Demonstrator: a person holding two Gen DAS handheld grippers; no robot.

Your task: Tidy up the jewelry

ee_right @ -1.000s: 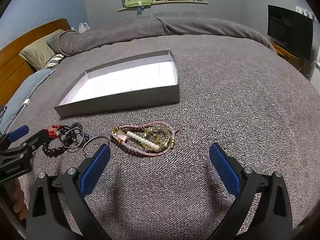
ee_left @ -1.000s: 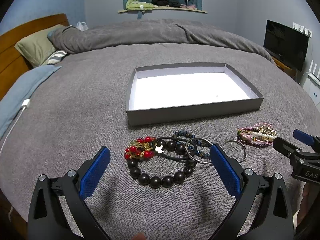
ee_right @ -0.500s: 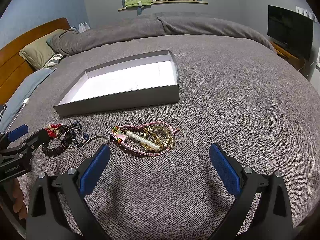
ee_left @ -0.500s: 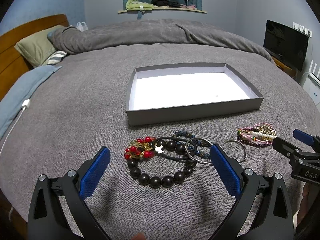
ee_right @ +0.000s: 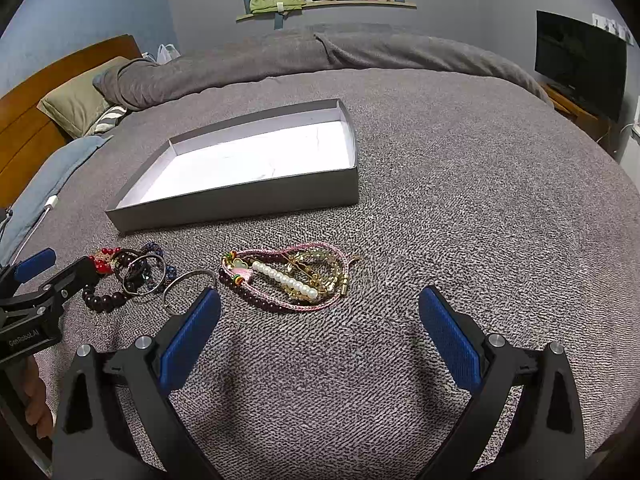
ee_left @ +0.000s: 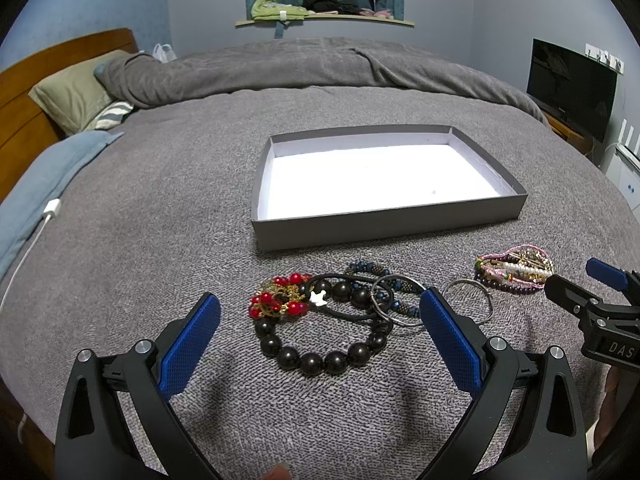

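left wrist view looks over a grey blanket (ee_left: 160, 208) on a bed, with the left gripper (ee_left: 320, 320) spread wide and holding nothing, its blue pads either side of a tangle of bracelets. in that tangle, a black bead bracelet (ee_left: 320, 356) lies nearest the camera, a red bead bracelet (ee_left: 280, 300) touches its left end, a dark blue beaded bracelet (ee_left: 368, 270) sits at the far side, and a silver ring (ee_left: 394, 300) overlaps them on the right. a second silver ring (ee_left: 468, 300) lies just beside the tangle, apart from it. further right is a separate heap, a pink cord bracelet bundle (ee_left: 516, 268) with pearls and gold chain. beyond all this stands a shallow grey box (ee_left: 384, 224), white inside, with no jewelry in it.

in the right wrist view, the right gripper (ee_right: 320, 320) is also spread wide and holds nothing, hovering over bare blanket just near side of the pink cord bracelet bundle (ee_right: 288, 280). the left gripper (ee_right: 60, 276) shows at the left edge, by the tangle.
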